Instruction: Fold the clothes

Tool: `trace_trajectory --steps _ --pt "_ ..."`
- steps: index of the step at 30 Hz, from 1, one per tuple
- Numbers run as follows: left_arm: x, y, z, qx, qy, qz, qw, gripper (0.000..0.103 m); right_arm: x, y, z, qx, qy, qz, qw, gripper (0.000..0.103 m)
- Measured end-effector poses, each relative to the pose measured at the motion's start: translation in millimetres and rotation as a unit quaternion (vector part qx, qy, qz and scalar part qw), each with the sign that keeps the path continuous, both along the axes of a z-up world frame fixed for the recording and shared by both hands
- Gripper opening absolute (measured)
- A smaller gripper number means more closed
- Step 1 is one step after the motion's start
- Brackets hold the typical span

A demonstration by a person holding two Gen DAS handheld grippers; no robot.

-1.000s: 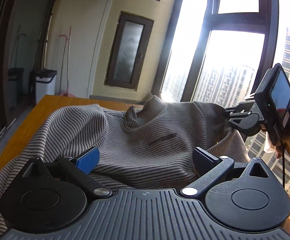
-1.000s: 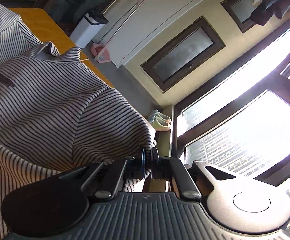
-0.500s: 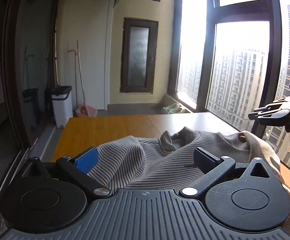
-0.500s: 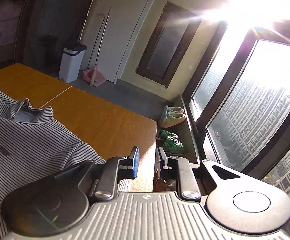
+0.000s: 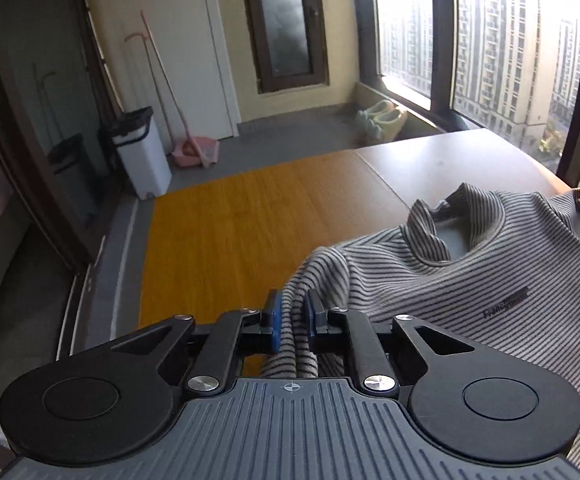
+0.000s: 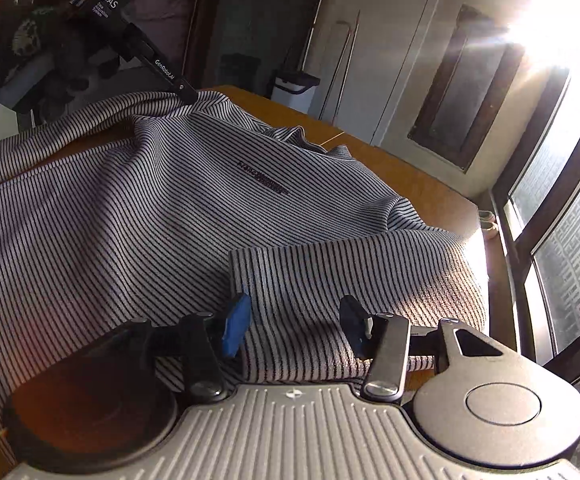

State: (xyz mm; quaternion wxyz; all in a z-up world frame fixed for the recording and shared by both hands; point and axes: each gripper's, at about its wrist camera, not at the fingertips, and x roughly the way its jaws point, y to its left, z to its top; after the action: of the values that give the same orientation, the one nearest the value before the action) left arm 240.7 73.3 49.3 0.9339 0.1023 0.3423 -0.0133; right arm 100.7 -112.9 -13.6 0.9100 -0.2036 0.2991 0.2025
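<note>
1 striped sweater [image 6: 194,216] on 1 table [image 5: 226,220]. Left gripper [image 5: 291,316] pinches its edge; right gripper [image 6: 295,320] is opening above the cloth. Only the left view shows 2 slippers [image 5: 381,118].

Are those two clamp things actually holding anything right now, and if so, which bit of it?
The left gripper pinches the striped top by a bunched fold at its left shoulder edge. The right gripper holds nothing; its jaws are opening over the cloth.
</note>
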Motion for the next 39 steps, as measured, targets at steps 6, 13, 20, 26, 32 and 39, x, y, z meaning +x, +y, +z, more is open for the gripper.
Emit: trace_trajectory --steps 6,13,20,26,32,39 --pt "-19 54 17 -0.131 -0.003 0.071 0.9889 0.049 -1 -1 5 -0.009 -0.005 -0.031 0.999 0.061" --pt "-89 42 35 -0.171 -0.033 0.005 0.9846 0.092 -6 19 -1 -0.076 -0.013 0.008 0.997 0.046" --pt "-152 17 23 -0.197 -0.008 -0.089 0.9764 0.103 32 -54 85 -0.008 -0.075 -0.127 0.989 0.012" --pt "-173 7 8 -0.179 -0.02 -0.109 0.9776 0.103 53 -92 194 0.134 -0.149 -0.182 0.963 0.003" --pt "-178 29 7 -0.171 -0.024 -0.089 0.981 0.103 81 -18 204 0.164 -0.132 -0.098 0.973 0.003" --pt "-199 57 0 -0.13 -0.015 -0.088 0.9875 0.103 126 71 164 0.167 -0.074 -0.042 0.982 0.003"
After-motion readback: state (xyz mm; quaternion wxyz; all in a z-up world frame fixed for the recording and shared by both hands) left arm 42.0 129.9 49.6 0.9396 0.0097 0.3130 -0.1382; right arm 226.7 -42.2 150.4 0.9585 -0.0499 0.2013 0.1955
